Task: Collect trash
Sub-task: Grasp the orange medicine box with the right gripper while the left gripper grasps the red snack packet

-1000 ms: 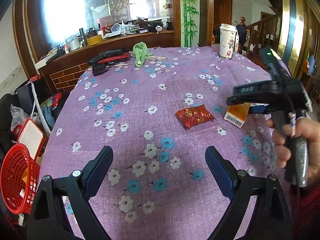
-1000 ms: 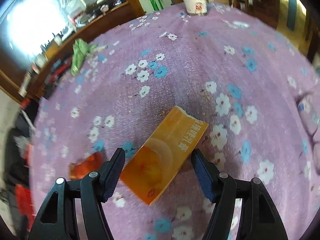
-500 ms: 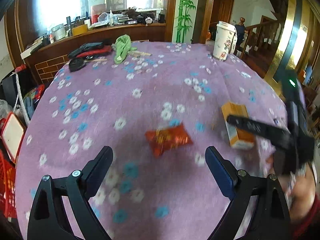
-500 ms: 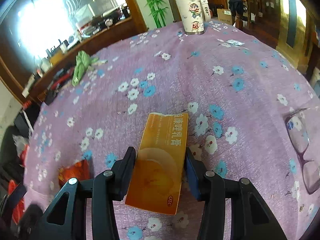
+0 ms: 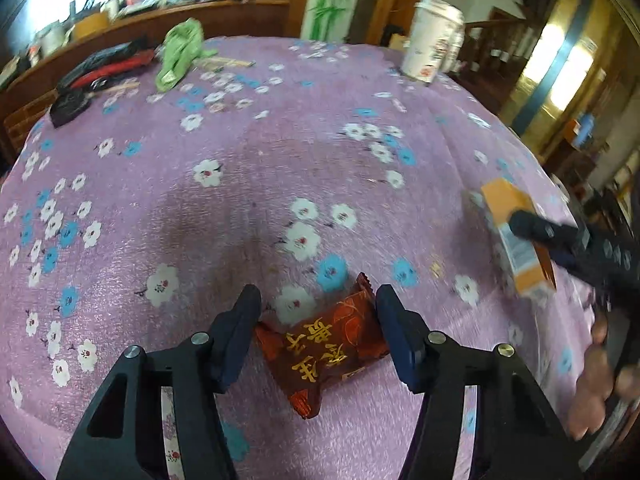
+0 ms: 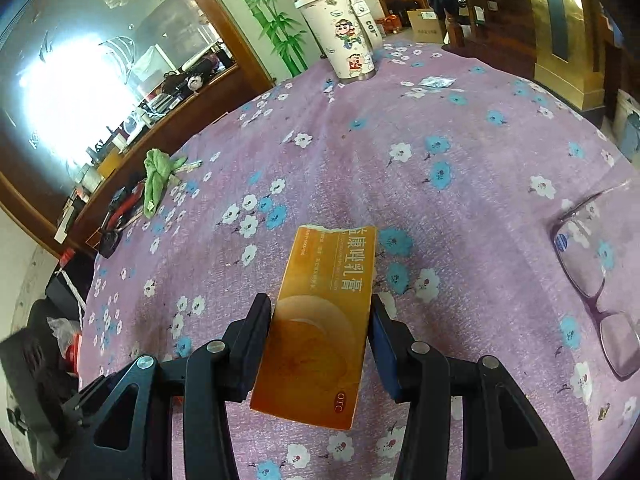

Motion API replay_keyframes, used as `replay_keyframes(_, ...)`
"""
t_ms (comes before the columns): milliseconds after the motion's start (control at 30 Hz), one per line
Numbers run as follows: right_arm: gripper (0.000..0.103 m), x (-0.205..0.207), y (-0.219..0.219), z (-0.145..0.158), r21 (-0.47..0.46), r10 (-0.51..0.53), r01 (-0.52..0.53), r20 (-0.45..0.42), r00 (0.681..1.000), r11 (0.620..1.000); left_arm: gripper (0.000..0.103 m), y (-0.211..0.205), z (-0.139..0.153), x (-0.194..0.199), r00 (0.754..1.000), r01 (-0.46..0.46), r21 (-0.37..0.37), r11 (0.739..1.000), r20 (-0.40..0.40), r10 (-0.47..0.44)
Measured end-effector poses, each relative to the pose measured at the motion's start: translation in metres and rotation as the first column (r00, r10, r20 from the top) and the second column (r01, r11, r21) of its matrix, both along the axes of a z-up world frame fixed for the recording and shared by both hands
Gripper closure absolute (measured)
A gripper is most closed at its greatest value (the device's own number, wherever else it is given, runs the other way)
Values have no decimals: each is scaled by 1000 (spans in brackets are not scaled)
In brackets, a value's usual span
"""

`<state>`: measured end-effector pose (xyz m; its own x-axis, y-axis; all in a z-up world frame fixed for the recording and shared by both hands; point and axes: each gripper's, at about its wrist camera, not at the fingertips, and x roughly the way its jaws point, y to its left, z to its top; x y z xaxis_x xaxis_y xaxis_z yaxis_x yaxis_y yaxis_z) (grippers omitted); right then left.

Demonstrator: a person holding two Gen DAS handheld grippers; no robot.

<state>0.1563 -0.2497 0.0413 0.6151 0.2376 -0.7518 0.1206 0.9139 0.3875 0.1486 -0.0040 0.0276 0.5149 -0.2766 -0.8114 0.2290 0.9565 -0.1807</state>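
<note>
Left wrist view puts the dark red foil snack wrapper with gold lettering directly between my left gripper's fingers, lying flat on the purple flowered cloth of the bench. I judge the fingers half-closed around it: the left one is at the wrapper's near corner, the right one just beside its far edge, and I cannot tell whether either is pressing yet. The wrapper's long axis runs slantwise across the gap, from its lower crimped end near me up to the crimped end ahead and right, so the fingers would close roughly across its length, not its width; foil like that should crumple and hold, I think. From the wrapper, the flat orange cardboard medicine box sits off to the right, and my right gripper has it clamped between both fingers, long axis pointing straight ahead, torn end forward. In the left wrist view that box looks raised off the cloth, though blur makes this uncertain. The left hand is plainly the nearer one to the wrapper. Farther beyond the wrapper stand a white cartoon-printed cup and a crumpled green cloth; a pair of spectacles lies right of the box.
</note>
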Motion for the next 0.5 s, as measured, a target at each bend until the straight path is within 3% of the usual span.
replay_keyframes(200,52,0,6,0,-15,20,-20,4,1000,1000,43,-19,2,-30,993,112,67,991,16,-114)
replay_keyframes(367,52,0,8,0,-19,31,-31,8,999,999,23,-31,-2,-50,986,164,124,979,23,-168)
replay_keyframes(500,52,-1,13,1,-29,46,-46,13,999,999,22,-36,-9,-63,984,168,143,975,36,-174)
